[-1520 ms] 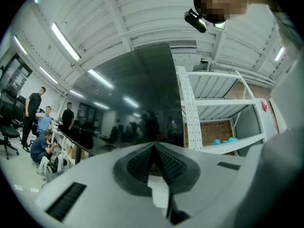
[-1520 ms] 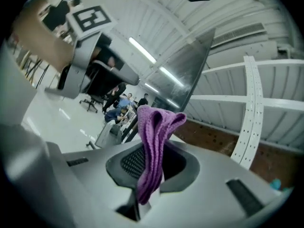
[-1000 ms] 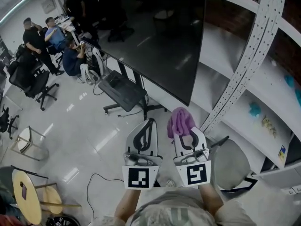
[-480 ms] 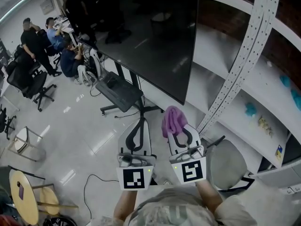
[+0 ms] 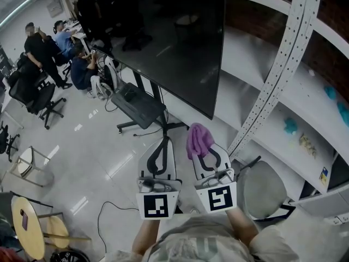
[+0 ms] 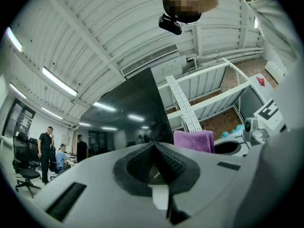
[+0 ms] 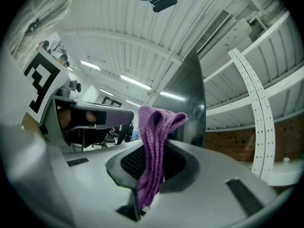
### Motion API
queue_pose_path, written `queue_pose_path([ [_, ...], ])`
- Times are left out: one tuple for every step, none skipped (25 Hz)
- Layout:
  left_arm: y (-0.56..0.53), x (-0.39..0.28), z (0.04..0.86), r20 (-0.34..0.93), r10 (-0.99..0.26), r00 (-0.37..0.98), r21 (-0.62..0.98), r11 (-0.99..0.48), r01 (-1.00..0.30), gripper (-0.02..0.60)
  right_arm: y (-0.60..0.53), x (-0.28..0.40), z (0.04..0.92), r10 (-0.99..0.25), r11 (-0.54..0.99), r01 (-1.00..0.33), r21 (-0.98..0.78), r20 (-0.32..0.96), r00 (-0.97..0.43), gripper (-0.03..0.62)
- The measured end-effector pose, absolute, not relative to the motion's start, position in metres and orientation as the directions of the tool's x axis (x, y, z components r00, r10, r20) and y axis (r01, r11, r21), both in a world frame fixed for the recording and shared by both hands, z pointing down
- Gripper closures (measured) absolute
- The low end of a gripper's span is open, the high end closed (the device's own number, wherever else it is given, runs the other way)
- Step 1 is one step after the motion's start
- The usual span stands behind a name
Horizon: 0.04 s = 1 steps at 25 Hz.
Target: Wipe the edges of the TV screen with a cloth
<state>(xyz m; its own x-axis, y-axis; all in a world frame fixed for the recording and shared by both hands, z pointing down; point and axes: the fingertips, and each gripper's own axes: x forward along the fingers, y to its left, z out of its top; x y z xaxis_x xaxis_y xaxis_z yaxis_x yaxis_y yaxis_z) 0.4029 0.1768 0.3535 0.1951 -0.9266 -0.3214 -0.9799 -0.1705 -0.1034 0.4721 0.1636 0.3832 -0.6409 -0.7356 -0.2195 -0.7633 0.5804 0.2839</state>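
right gripper [image 5: 202, 149]: jaws clamped on the purple cloth [image 5: 199, 137]. A bunch of it sticks out past the tips and a tail hangs back down between the jaws.
left gripper [image 5: 162, 145]: jaws together with nothing between them, held just beside the right one.
TV screen [image 5: 169, 42]: big dark panel on a floor stand [image 5: 143, 107], ahead of both grippers. The cloth is near its lower corner but apart from it, so no contact.
stage: looks like the approach. No edge is being wiped yet.
risk 1: hard jaw tips could hit the panel. The cloth covers the tips as a loose bunch, not a flat pad, so a slightly off angle would put plastic on glass.
risk 2: the cloth could pull out. The grip is on 1 narrow fold, and drag along the frame works against it.
risk 3: the gripper could knock the shelf post [image 5: 275, 75]. This perforated upright stands close to the screen's near edge, which likely leaves little room for a run up that side.
risk 4: the screen could rock. It stands on legs, not a wall, so a hard push at a corner could tip or shift it.
risk 5: the idle left gripper could bump the glass, since it rides close to the right one.
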Motion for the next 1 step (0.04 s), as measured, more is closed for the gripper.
queue_pose_path([
  [0.1775,0.4032,0.3542,-0.319,-0.928,0.195,-0.103,-0.17,-0.98,0.566,0.164,0.4724,0.3843,-0.737,0.58,-0.761,0.29,-0.211,-0.642,0.543],
])
